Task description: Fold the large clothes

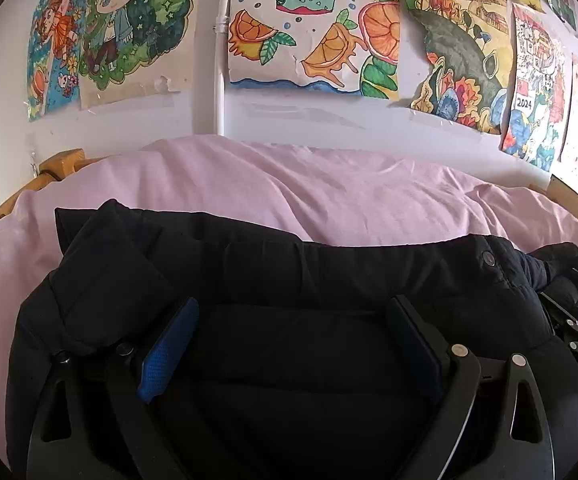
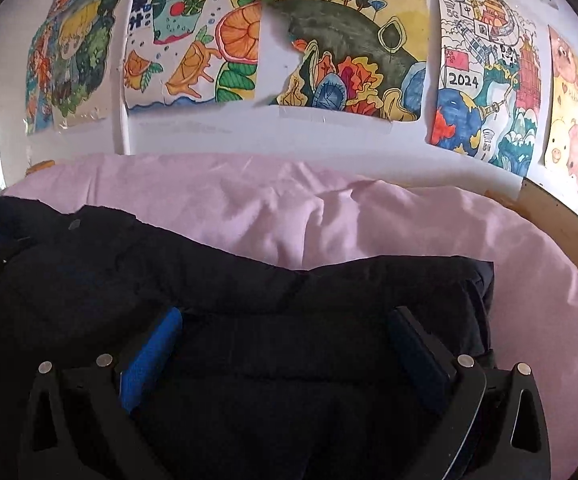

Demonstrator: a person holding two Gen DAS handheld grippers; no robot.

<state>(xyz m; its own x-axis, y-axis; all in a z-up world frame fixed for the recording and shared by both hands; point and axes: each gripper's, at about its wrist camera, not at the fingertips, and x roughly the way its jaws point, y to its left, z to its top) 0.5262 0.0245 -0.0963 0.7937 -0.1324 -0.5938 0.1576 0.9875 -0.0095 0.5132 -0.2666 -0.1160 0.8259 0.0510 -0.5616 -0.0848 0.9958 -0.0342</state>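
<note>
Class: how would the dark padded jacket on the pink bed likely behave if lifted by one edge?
The dark padded jacket would probably sag, since it drapes in soft folds. Its puffy quilting suggests it is light for its bulk. It seems unlikely to slide far on the rumpled pink bedding.

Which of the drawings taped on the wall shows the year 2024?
The paper drawing with a blue globe and red tower, second from the right in the right wrist view; its white sign reads 2024. No other shows a year.

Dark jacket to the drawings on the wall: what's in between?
Only the pink bedcover, wrinkled and bare, then a strip of white wall below the drawings. Nothing else lies past the dark jacket. Both wrist views show it.
</note>
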